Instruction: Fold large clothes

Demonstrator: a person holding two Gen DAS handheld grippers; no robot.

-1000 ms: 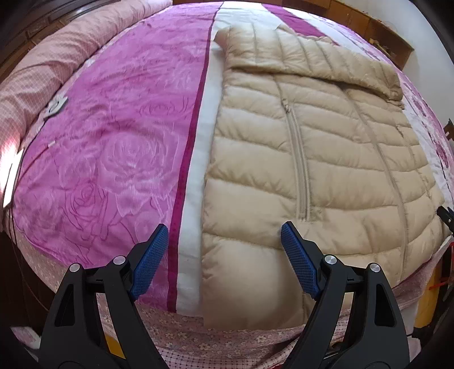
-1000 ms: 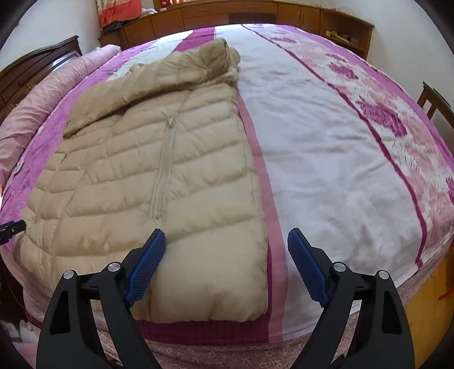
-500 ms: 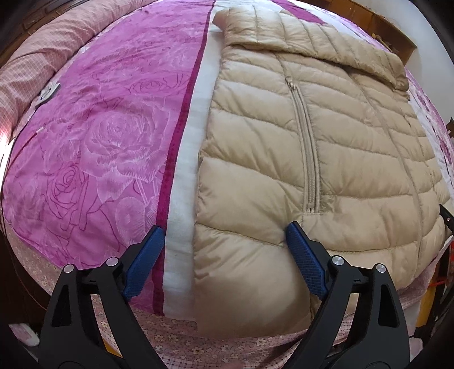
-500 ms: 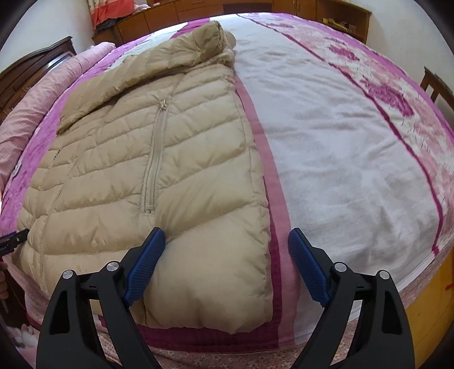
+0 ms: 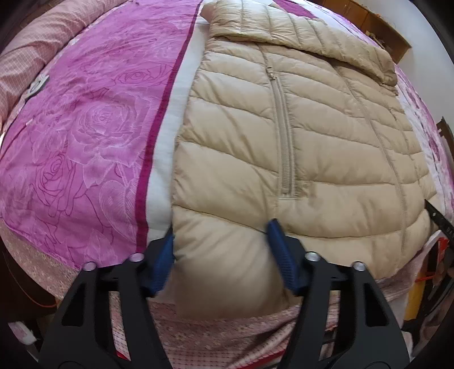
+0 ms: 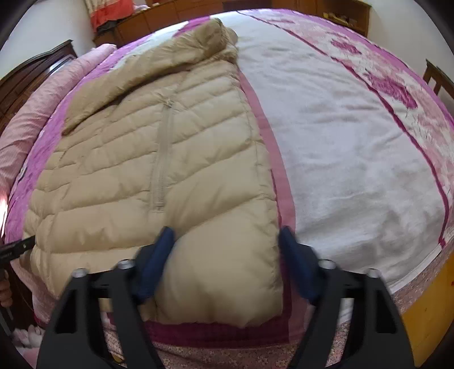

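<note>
Jacket [image 5: 298, 147], a beige quilted puffer, has its bottom hem corners caught between both pairs of blue-padded fingers, which are closing at this moment. In the left wrist view the left gripper [image 5: 222, 249] straddles the hem corner at the lower middle of the frame: one pad [image 5: 161, 264] sits right at the jacket's side edge and the other pad [image 5: 283, 255] presses into the puffy panel just below the end of a pocket zipper [image 5: 285, 142]. In the right wrist view the right gripper [image 6: 227, 255] brackets the opposite hem corner, its left pad [image 6: 154, 264] sunk into the fabric and its right pad [image 6: 298, 264] at the jacket's outer edge; whether either grip is fully tight I cannot tell. Beyond the fingers the jacket lies flat and spread out, a folded sleeve across its top near the upper edge of both frames. It rests on a bed [image 6: 354, 136] with a pink, magenta and white rose-patterned cover. Wooden furniture [image 6: 340, 11] lines the far wall.
</note>
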